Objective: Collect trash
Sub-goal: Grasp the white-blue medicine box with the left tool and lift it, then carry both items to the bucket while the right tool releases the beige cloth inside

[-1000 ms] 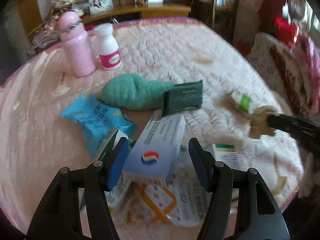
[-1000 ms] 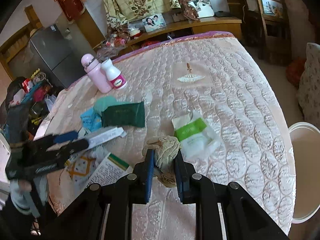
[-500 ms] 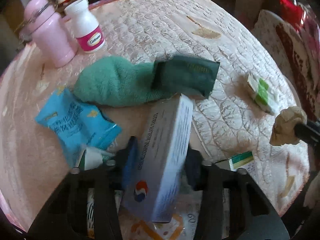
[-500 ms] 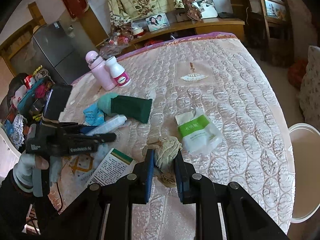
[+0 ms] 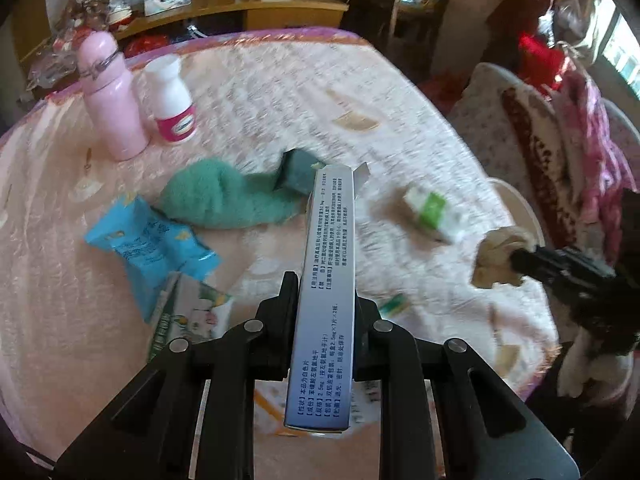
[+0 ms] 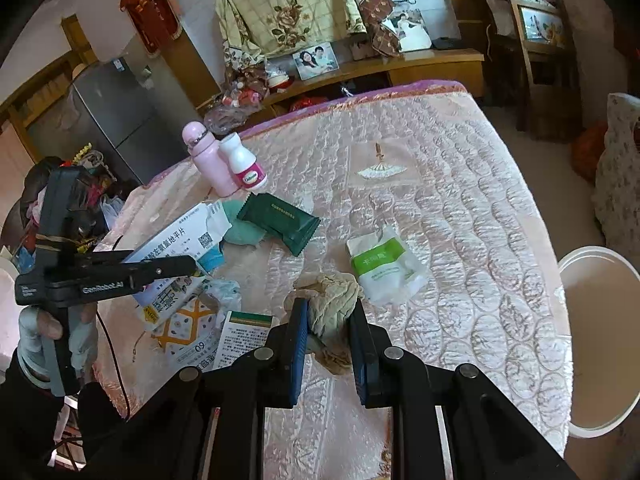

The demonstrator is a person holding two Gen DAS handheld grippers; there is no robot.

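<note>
Two pieces in hand: left gripper (image 5: 326, 320) jaws closing on long white cardboard medicine box (image 5: 328, 280); right gripper (image 6: 326, 344) pinching crumpled beige rag (image 6: 332, 308). Blue snack wrapper (image 5: 148, 244), green-and-white tissue pack (image 6: 382, 266) remain on quilted pink tablecloth (image 6: 460, 200).

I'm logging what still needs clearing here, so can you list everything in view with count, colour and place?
medicine box: 1, white-blue, in left gripper
crumpled rag: 1, beige, in right gripper
tissue pack: 1, white-green, table centre
sachet: 1, dark green, on the towel's end
towel: 1, teal, behind the medicine box
snack bag: 1, blue, left of towel
flask: 1, pink, far left, upright
pill bottle: 1, white, beside flask
leaflets and wrappers: several, mixed, near edge
bucket: 1, white, right of table
table cover: 1, pink quilted
left gripper: closing on medicine box
right gripper: shut on crumpled rag
</note>
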